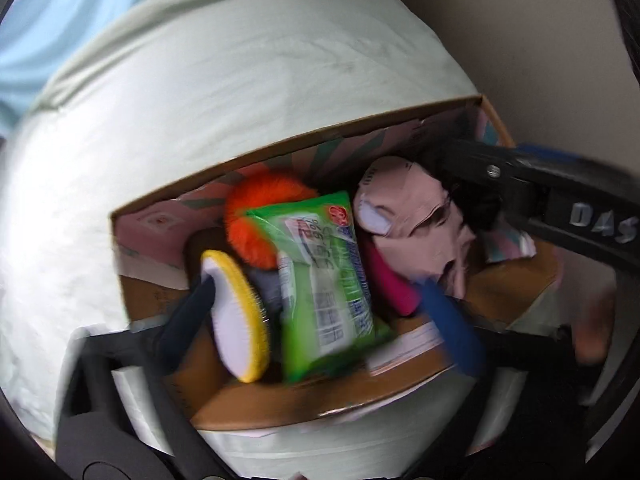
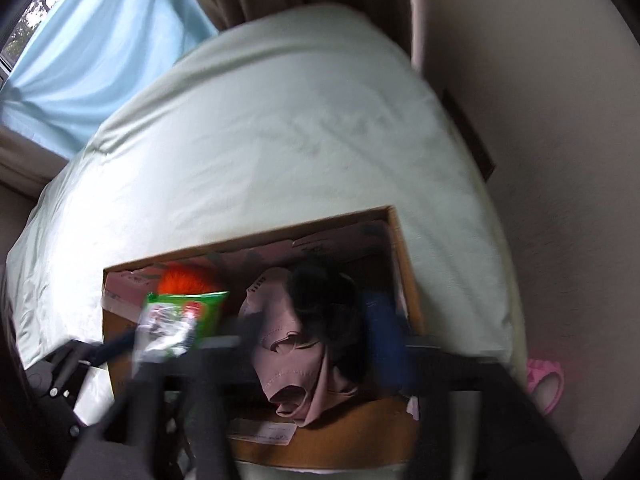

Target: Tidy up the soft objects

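Note:
An open cardboard box [image 1: 344, 398] sits on a pale green bed [image 1: 240, 92]. It holds an orange fluffy ball [image 1: 256, 216], a green wipes packet [image 1: 324, 288], a yellow-rimmed white pad [image 1: 236, 320], a pink cloth [image 1: 420, 220] and a black fluffy item [image 1: 468, 196]. My left gripper [image 1: 320, 304] is open above the box, its fingers either side of the green packet. My right gripper [image 2: 320, 332] is open over the pink cloth [image 2: 288, 344] and black item [image 2: 328, 304]; it also shows in the left wrist view [image 1: 520, 188].
A beige wall [image 2: 540, 120] runs along the bed's right side. A light blue curtain [image 2: 100, 48] hangs at the far left. A pink slipper [image 2: 544, 380] lies on the floor at the right. The bed [image 2: 260, 120] stretches beyond the box [image 2: 360, 440].

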Tool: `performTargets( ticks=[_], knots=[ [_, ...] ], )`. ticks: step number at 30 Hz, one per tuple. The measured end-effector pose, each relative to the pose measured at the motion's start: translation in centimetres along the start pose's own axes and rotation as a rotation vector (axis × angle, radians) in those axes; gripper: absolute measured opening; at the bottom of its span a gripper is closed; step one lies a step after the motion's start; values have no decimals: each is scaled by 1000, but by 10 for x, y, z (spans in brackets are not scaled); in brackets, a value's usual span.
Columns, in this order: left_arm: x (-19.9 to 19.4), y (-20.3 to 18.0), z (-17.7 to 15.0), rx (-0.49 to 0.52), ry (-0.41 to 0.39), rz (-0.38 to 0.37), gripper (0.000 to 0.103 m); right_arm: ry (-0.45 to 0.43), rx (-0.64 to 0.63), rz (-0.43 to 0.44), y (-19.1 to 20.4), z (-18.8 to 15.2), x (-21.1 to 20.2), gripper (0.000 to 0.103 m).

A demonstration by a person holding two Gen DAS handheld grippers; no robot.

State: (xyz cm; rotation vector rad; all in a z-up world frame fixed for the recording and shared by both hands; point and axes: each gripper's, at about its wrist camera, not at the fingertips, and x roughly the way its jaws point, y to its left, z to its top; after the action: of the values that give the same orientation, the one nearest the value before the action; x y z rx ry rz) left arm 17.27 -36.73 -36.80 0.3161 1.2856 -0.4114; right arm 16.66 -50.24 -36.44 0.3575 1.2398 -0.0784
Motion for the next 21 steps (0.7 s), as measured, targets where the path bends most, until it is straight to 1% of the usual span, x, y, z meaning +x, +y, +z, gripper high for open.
performTargets(
  ticks=[2,6,10,13,16,21],
  knots=[
    [-1,1,-5,3,4,-11,103,-5,-9,11,-1,2,2,103],
    [0,8,-10,-36,23,-43,103,0,-7,-3,0,2,-1,103],
    [-12,16,-13,-51,5,-48,103,-8,1,-4,4,0,-9,103],
    [-32,21,-18,-55,-29,-47,103,-22,1,6,10,1,-19,103],
    [-58,29,-22,-57,-68,-41,103,-51,-5,6,23,-1,-43,103],
    [-122,55,-34,-90,-161,-50,103,-134,-53,-6,60,-6,-106,103]
  ],
)
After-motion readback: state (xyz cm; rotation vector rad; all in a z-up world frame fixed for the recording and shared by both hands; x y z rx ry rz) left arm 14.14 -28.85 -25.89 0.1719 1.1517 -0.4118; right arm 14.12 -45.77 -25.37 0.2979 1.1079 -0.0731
